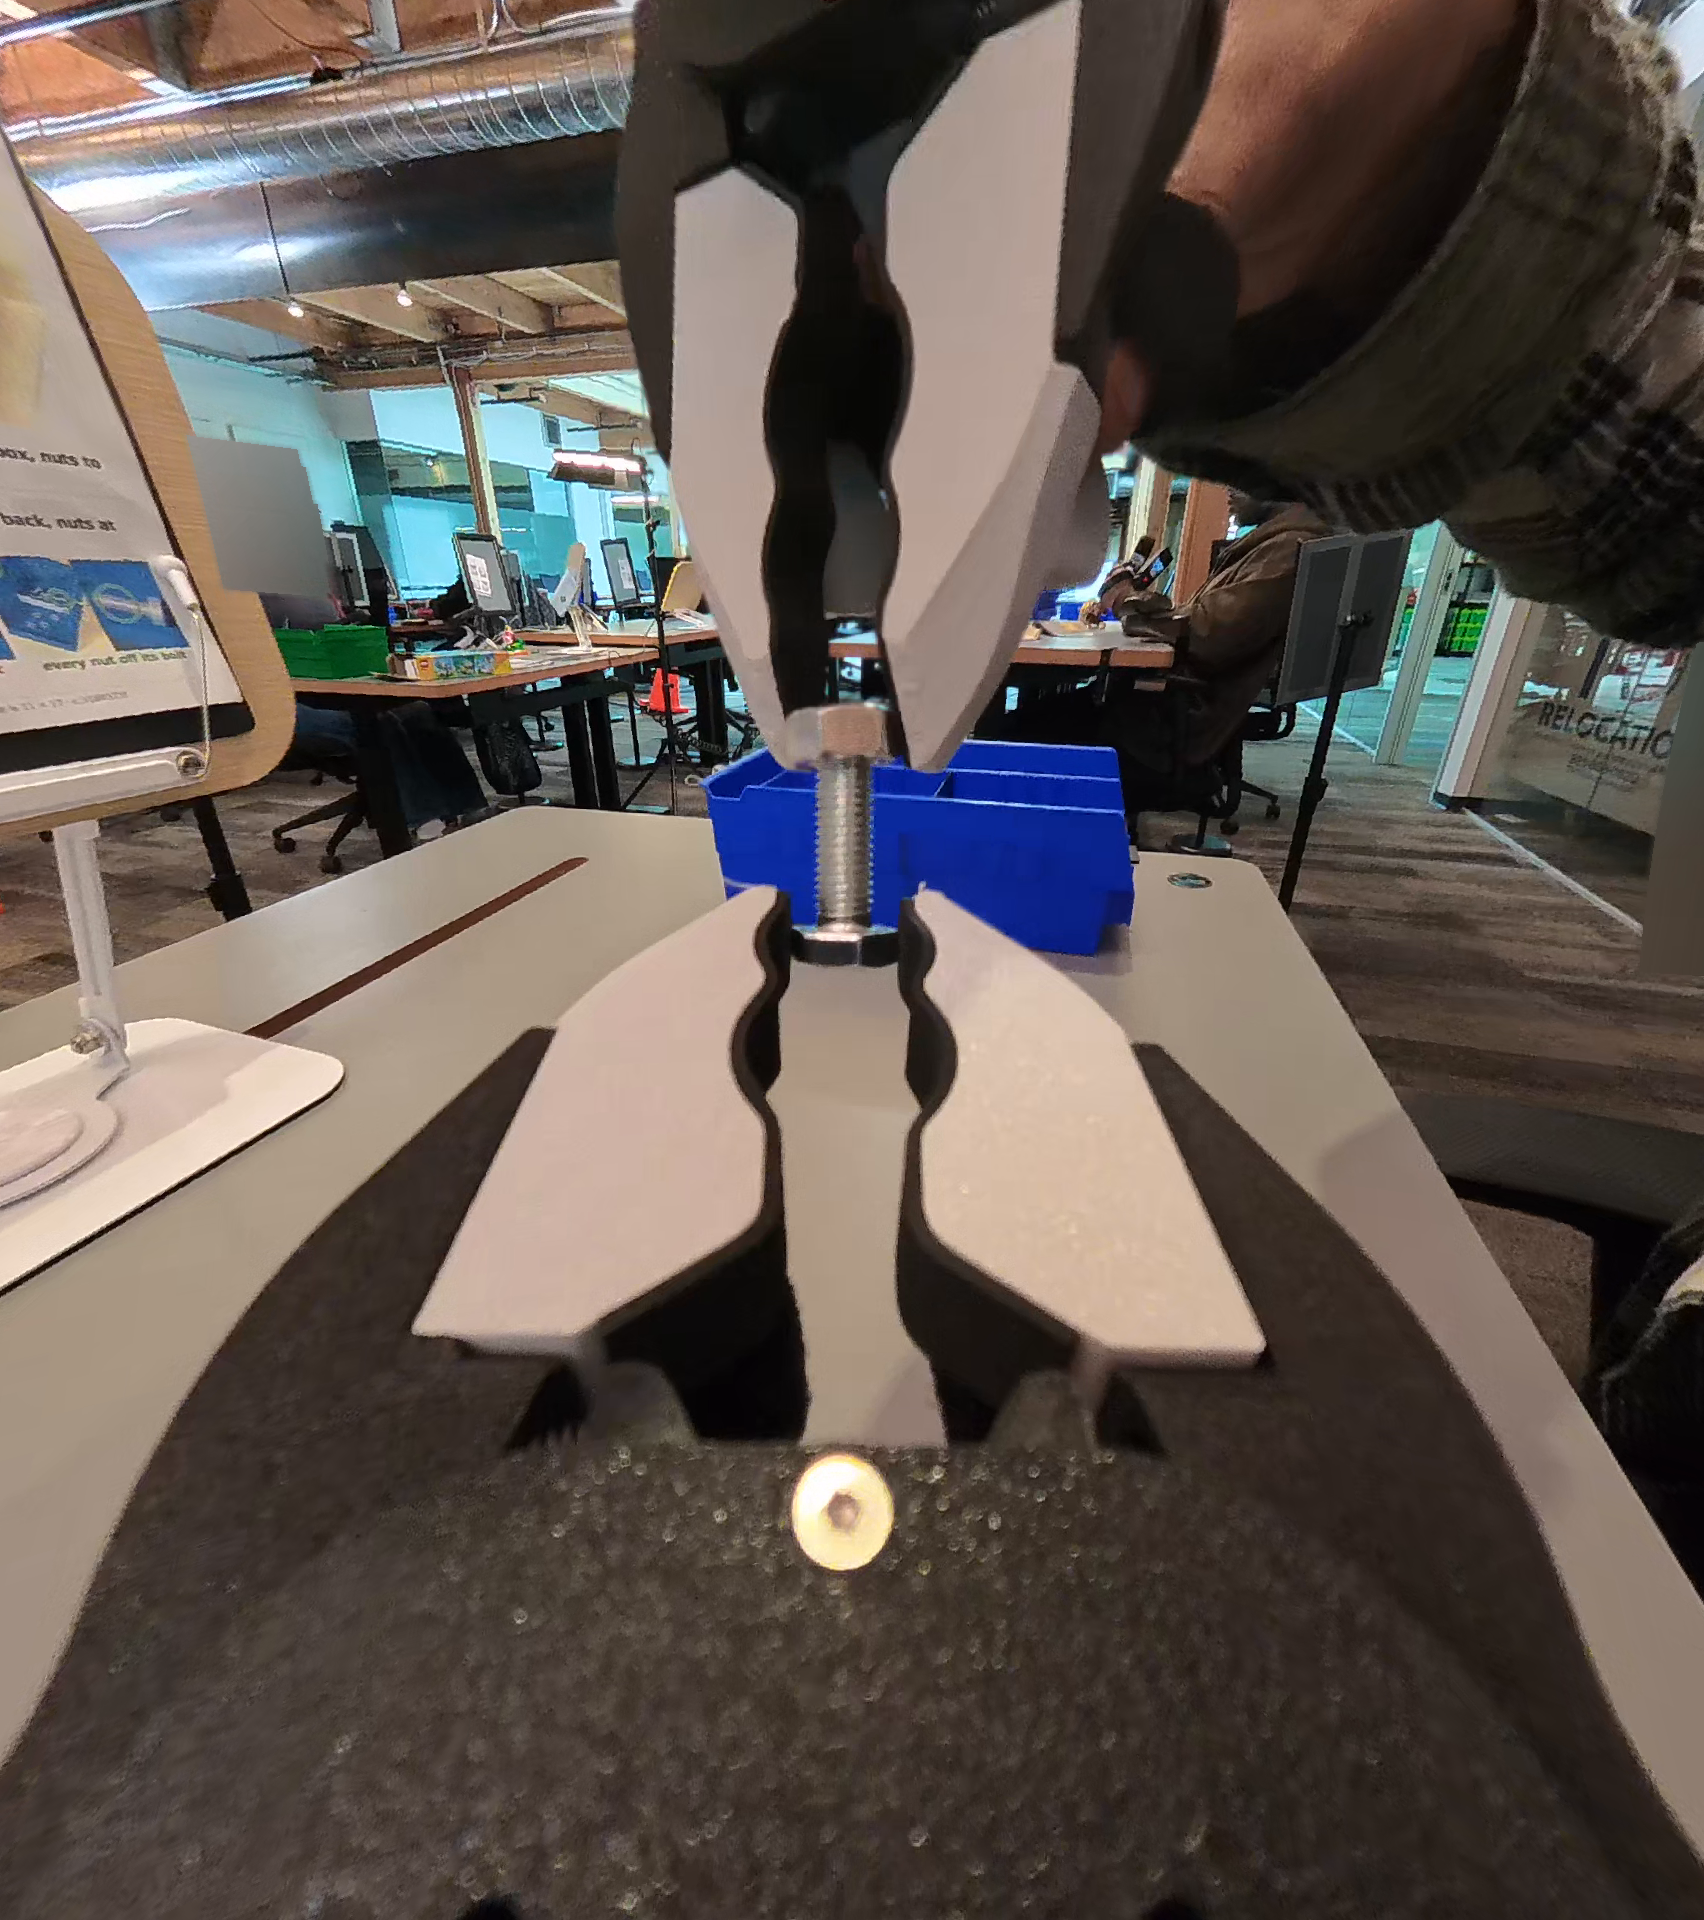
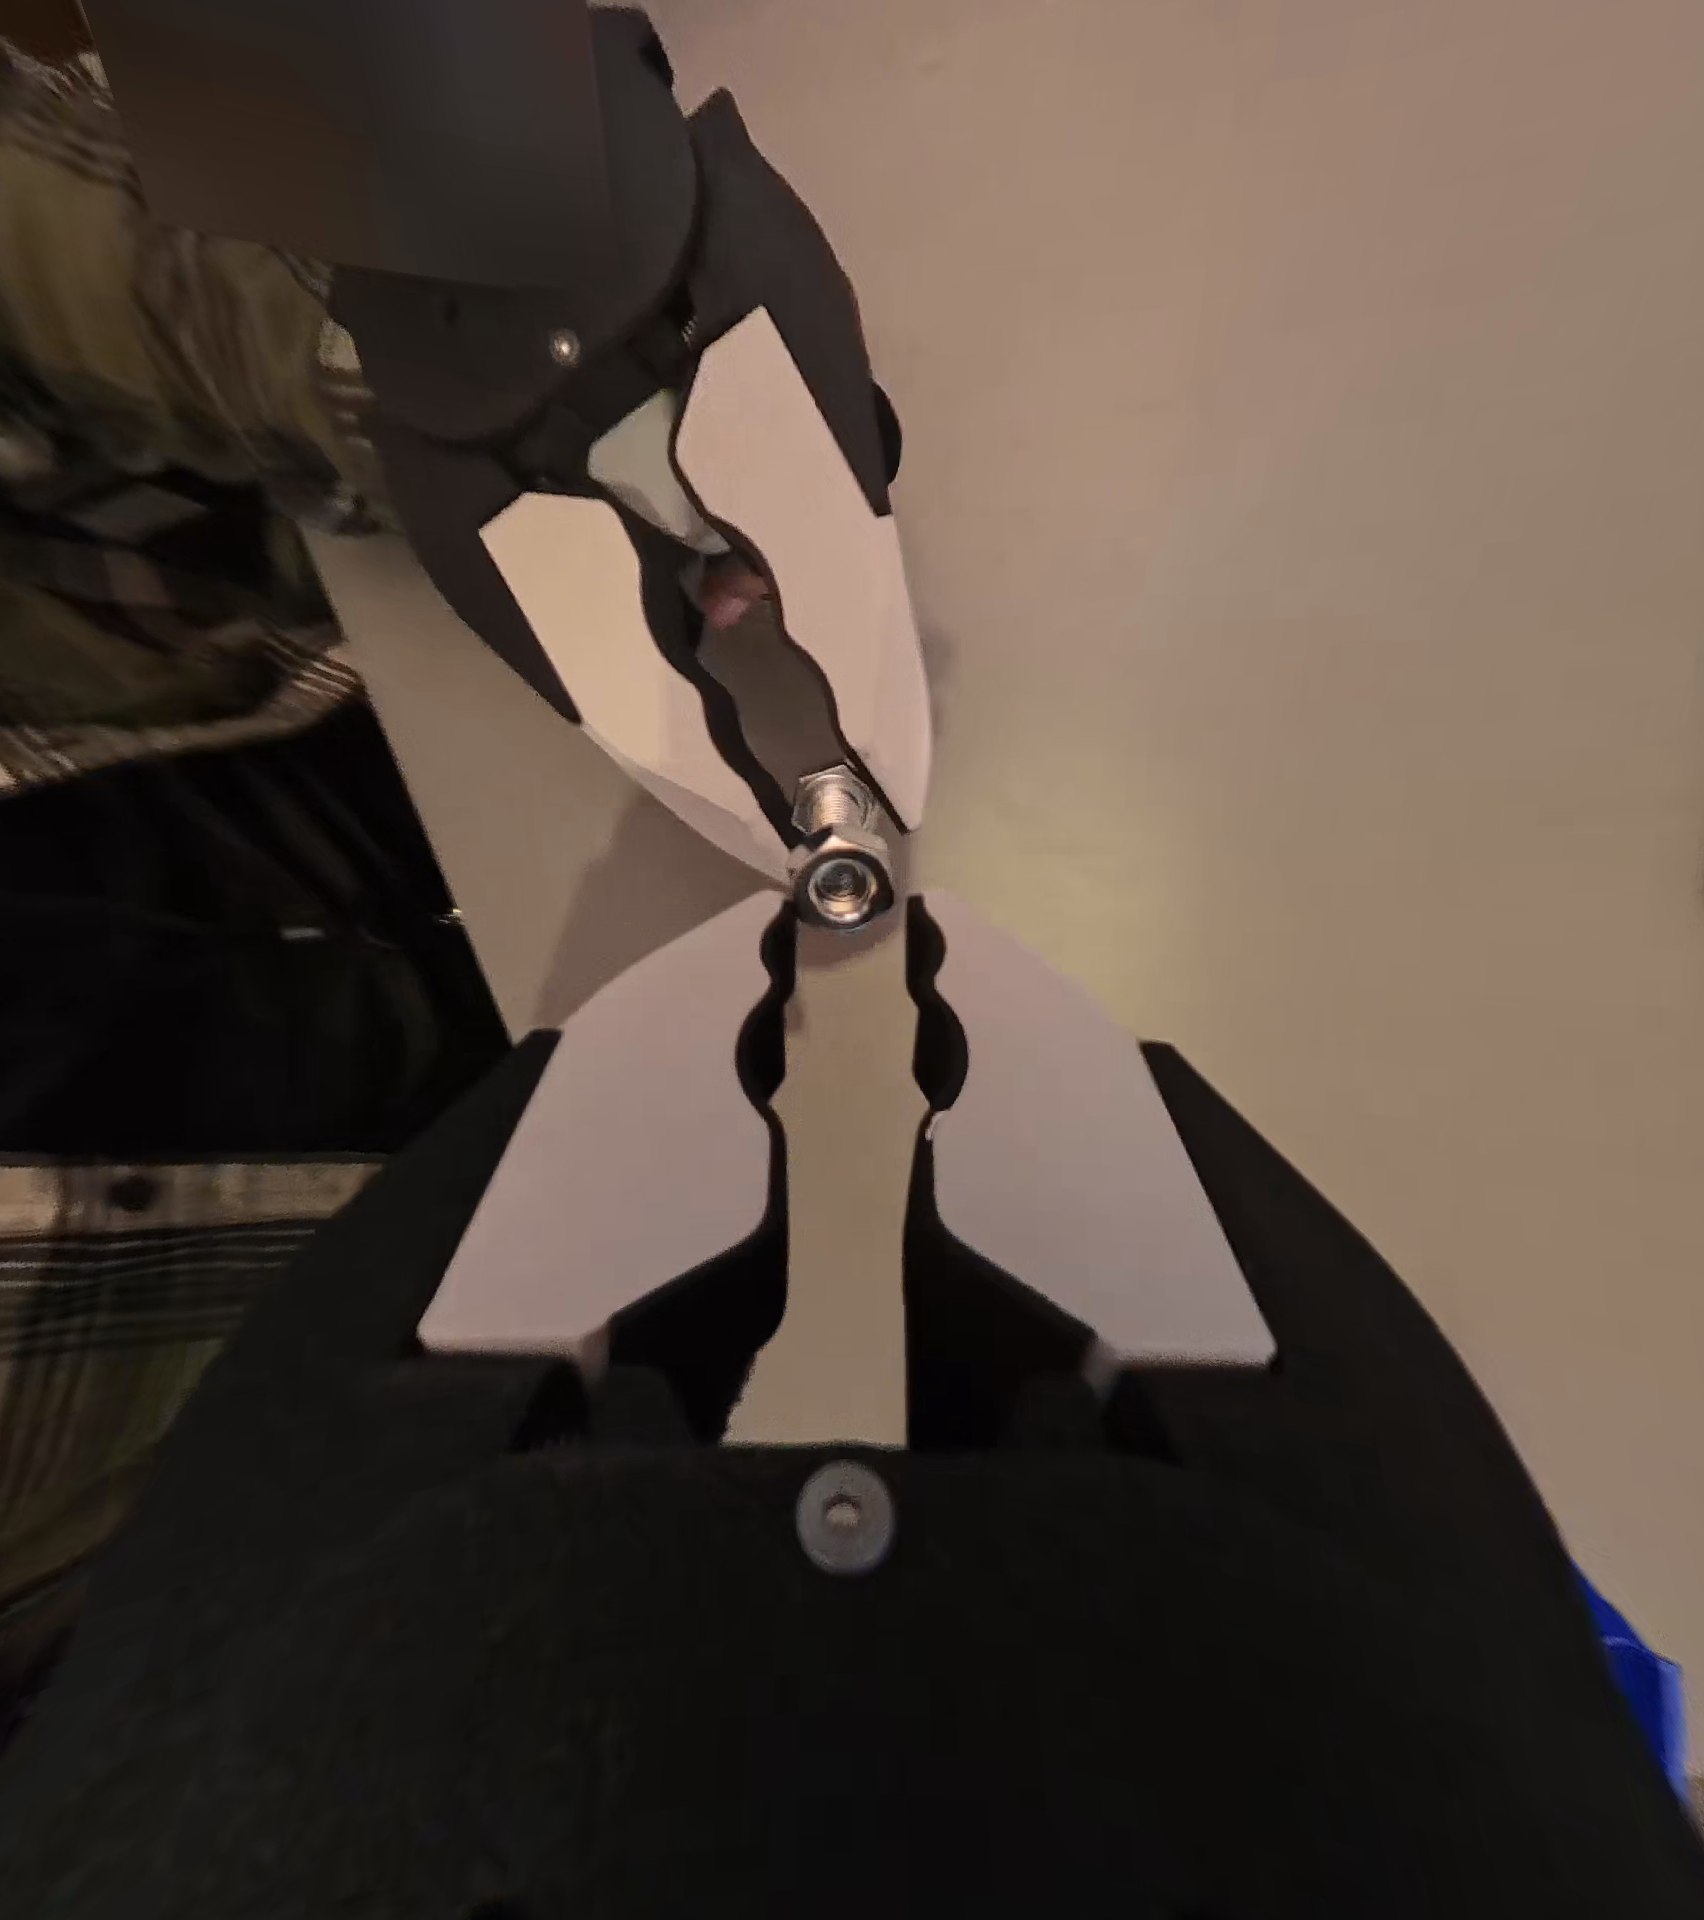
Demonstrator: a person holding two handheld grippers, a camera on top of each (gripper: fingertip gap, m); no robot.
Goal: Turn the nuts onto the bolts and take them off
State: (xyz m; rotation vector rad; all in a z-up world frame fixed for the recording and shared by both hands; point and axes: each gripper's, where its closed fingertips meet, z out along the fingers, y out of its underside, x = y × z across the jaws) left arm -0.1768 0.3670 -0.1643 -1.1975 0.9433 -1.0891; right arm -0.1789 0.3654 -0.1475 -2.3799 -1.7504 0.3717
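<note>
In the left wrist view a silver bolt (image 1: 843, 842) stands upright above the grey table (image 1: 474, 1049). My left gripper (image 1: 846, 930) is shut on the bolt's hex head (image 1: 843, 948) at the bottom. My right gripper (image 1: 853, 736) comes down from above and is shut on the nut (image 1: 835, 732) at the top end of the thread. The right wrist view looks down the bolt's axis. There the nut (image 2: 840, 888) sits between the right gripper's tips (image 2: 848, 912), and the left gripper (image 2: 827, 821) holds the bolt (image 2: 820, 805) from the upper left.
A blue divided bin (image 1: 993, 831) stands on the table just behind the bolt. A document stand with an instruction sheet (image 1: 48, 540) and its white base (image 1: 162, 1091) are at the left. A plaid sleeve (image 1: 1606, 395) reaches in from the upper right. The grippers are tip to tip, or close to it.
</note>
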